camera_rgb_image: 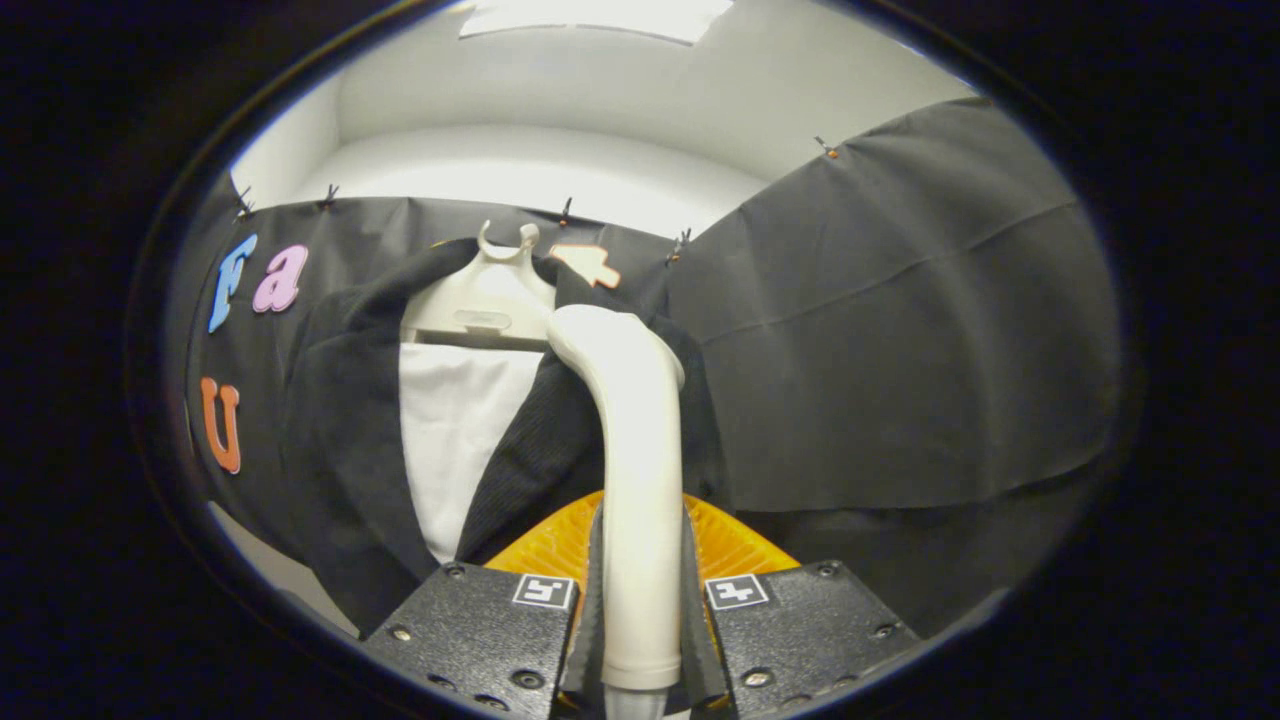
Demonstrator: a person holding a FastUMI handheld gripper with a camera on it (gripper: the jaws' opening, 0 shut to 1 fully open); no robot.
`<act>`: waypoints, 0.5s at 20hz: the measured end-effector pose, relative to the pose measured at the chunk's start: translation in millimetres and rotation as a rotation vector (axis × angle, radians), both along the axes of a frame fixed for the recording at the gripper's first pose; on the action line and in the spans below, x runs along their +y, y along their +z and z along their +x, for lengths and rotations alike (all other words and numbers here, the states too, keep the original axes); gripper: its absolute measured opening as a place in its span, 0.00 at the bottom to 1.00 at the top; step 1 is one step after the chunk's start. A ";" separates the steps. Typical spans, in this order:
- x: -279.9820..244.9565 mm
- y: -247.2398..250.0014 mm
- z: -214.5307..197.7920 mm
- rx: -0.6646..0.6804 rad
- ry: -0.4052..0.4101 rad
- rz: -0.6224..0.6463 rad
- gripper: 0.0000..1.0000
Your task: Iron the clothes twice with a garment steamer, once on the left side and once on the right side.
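Observation:
A black jacket (345,430) over a white shirt (455,430) hangs on a pale hanger (480,300) against the booth wall. My gripper (641,600) is shut on the handle of a cream garment steamer (635,440), which stands upright between the fingers. The steamer's bent head (600,335) rests near the jacket's right shoulder and lapel, close to the hanger. I cannot tell whether the head touches the cloth.
Black cloth (900,330) covers the booth wall behind and to the right of the jacket. A white wall (560,170) rises above the cloth. An orange ribbed part (545,545) sits just behind the fingers.

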State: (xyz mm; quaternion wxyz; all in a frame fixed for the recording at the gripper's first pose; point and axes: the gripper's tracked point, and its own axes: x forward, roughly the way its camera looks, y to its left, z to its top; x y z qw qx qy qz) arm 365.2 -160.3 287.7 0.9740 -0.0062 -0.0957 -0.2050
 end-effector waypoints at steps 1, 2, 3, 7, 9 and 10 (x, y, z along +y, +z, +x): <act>0.5 -1.8 3.3 0.009 0.002 -0.010 0.35; 0.4 -5.1 5.4 0.020 0.007 -0.015 0.35; 0.7 -8.2 8.2 0.032 0.010 -0.015 0.35; 7.8 -42.8 -5.9 0.073 0.032 0.001 0.35; 15.6 -68.7 -20.1 0.113 0.042 -0.002 0.35; 16.1 -79.8 -25.7 0.129 0.042 -0.004 0.35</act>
